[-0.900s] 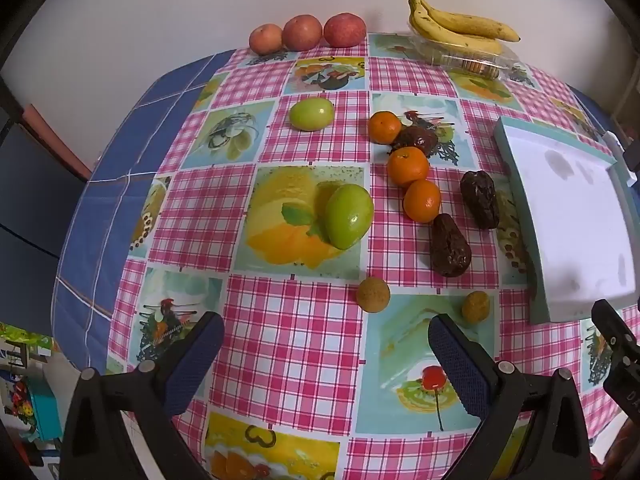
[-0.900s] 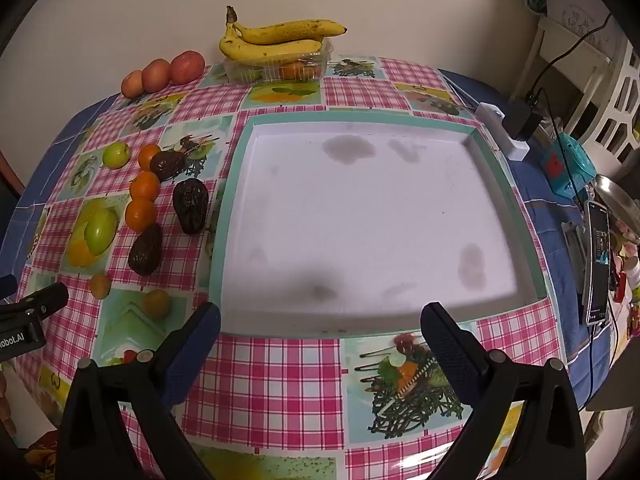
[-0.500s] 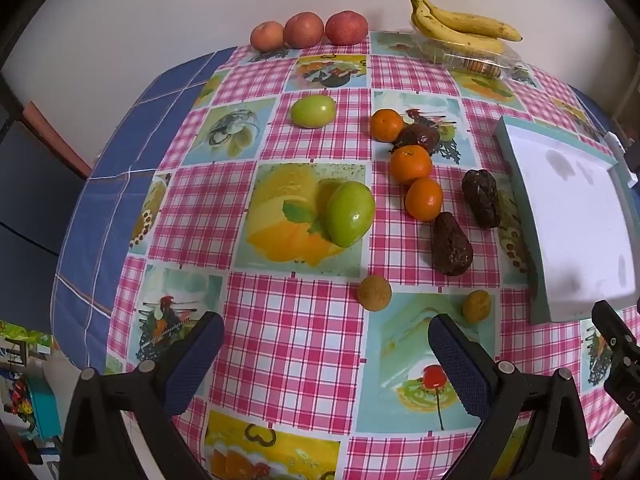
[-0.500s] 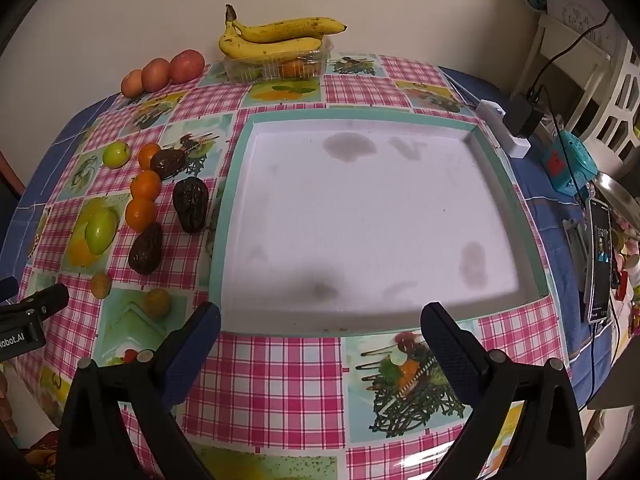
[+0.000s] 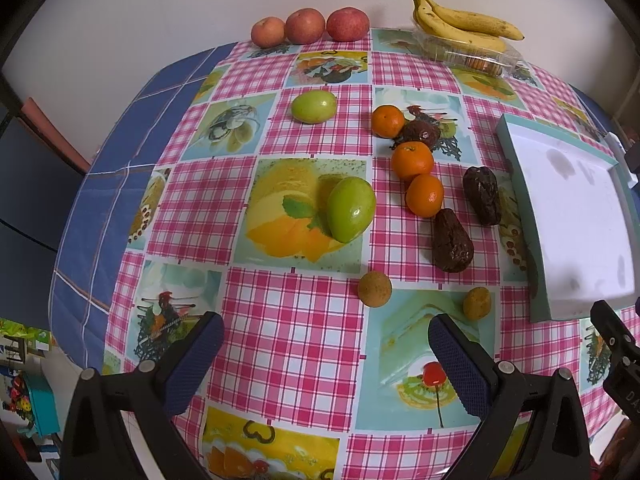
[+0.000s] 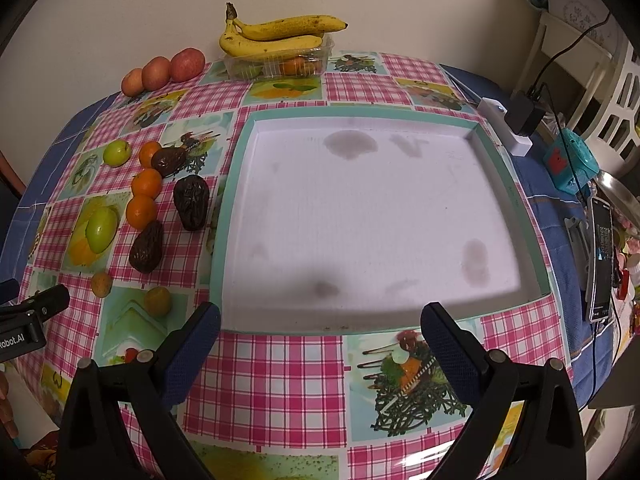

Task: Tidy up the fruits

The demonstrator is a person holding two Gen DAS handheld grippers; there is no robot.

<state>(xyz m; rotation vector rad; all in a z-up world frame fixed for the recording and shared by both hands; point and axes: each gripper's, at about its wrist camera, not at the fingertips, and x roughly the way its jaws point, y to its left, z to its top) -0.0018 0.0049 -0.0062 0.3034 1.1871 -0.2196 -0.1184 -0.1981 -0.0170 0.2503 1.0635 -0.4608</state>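
Spread wide and holding nothing, the fingers of the left gripper (image 5: 326,354) hang over the checked tablecloth (image 5: 292,328) on the table, just short of two small brown fruits (image 5: 374,288). Beyond them lie two green fruits (image 5: 351,209), three tangerines (image 5: 425,195) and three dark avocados (image 5: 451,240). Likewise released, the right gripper (image 6: 320,346) faces the empty white tray (image 6: 372,216) with its teal rim. Bananas (image 6: 276,36) rest on a clear plastic box by the wall, apples (image 6: 164,70) beside them.
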